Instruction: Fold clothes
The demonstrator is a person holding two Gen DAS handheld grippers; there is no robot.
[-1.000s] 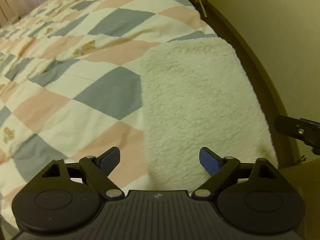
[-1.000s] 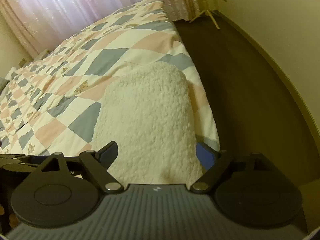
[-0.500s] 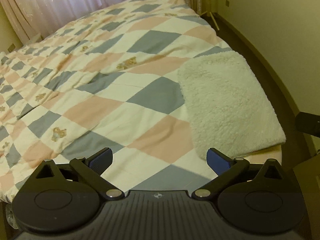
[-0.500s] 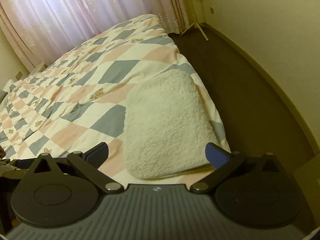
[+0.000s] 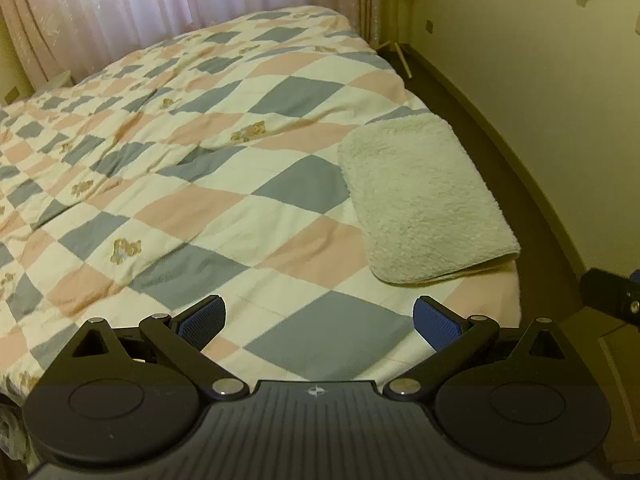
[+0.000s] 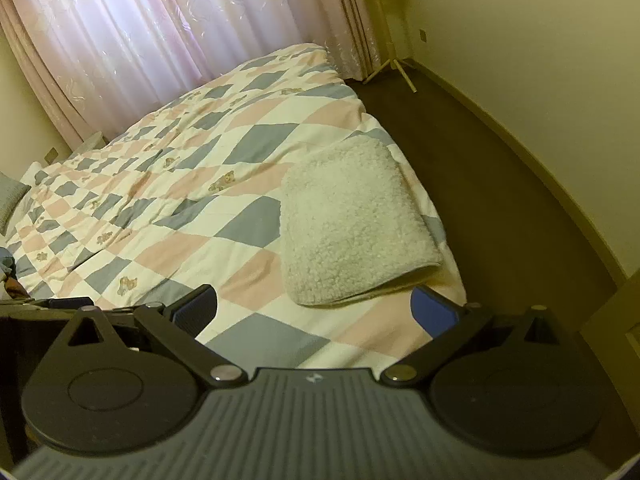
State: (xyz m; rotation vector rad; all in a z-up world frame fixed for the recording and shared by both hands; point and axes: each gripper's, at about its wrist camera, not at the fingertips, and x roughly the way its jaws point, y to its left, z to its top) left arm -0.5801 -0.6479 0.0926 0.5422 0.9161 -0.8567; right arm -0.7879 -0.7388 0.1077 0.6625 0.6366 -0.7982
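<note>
The fleece (image 5: 424, 200) lies folded into a neat pad at the bed's (image 5: 200, 184) near right corner, just beside the edge, so the folding step looks finished. Both the left tool (image 5: 318, 318) and the right tool (image 6: 314, 306) hang spread wide and empty above the quilt, well apart from the fleece. Next, probably, another garment must be found, though none shows here.

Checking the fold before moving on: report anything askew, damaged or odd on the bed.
Nothing stands out. The cream fleece garment lies folded flat near the quilt's right edge, its sides fairly even. The quilt has a few soft wrinkles. The left gripper and right gripper are open and apart from it.
</note>
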